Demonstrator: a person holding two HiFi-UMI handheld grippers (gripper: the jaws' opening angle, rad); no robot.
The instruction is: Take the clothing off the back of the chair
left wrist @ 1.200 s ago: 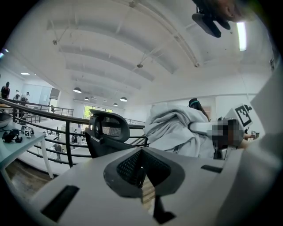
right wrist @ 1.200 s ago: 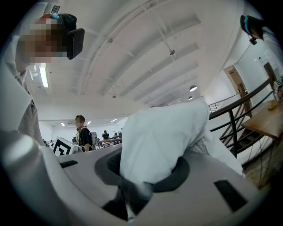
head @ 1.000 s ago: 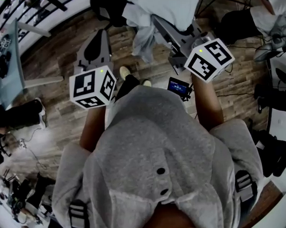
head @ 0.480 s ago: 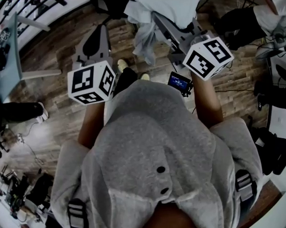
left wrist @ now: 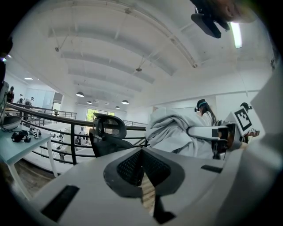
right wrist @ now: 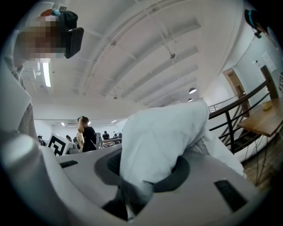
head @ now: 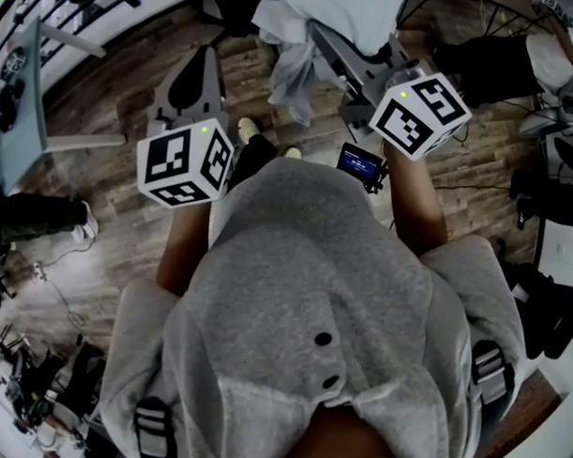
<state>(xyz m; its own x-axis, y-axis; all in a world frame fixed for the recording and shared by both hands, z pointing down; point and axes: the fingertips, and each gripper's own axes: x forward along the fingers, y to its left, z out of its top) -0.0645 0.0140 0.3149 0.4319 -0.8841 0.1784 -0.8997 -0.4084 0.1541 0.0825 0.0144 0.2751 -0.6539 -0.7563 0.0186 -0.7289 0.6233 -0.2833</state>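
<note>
My right gripper (head: 315,36) is shut on a white garment (head: 292,65), which hangs in crumpled folds from its jaws over the wooden floor. Seen from the right gripper view, the cloth (right wrist: 163,137) bulges out between the jaws of that gripper (right wrist: 132,194) and fills the middle. A black office chair (left wrist: 108,137) stands by the railing with its back bare, left of the garment (left wrist: 174,132). At the left, my left gripper (head: 194,65) is shut with nothing in it, its jaws (left wrist: 148,194) meeting over the floor.
A pale table (head: 21,139) stands at the left. A black railing (left wrist: 66,128) runs behind the chair. Dark bags and cables (head: 548,195) lie at the right. A bystander (right wrist: 86,132) stands far off, and a wooden table (right wrist: 265,119) is at the right.
Both grippers and the garment keep their places. A bystander's dark leg at the left edge has shifted a little further out of view.
</note>
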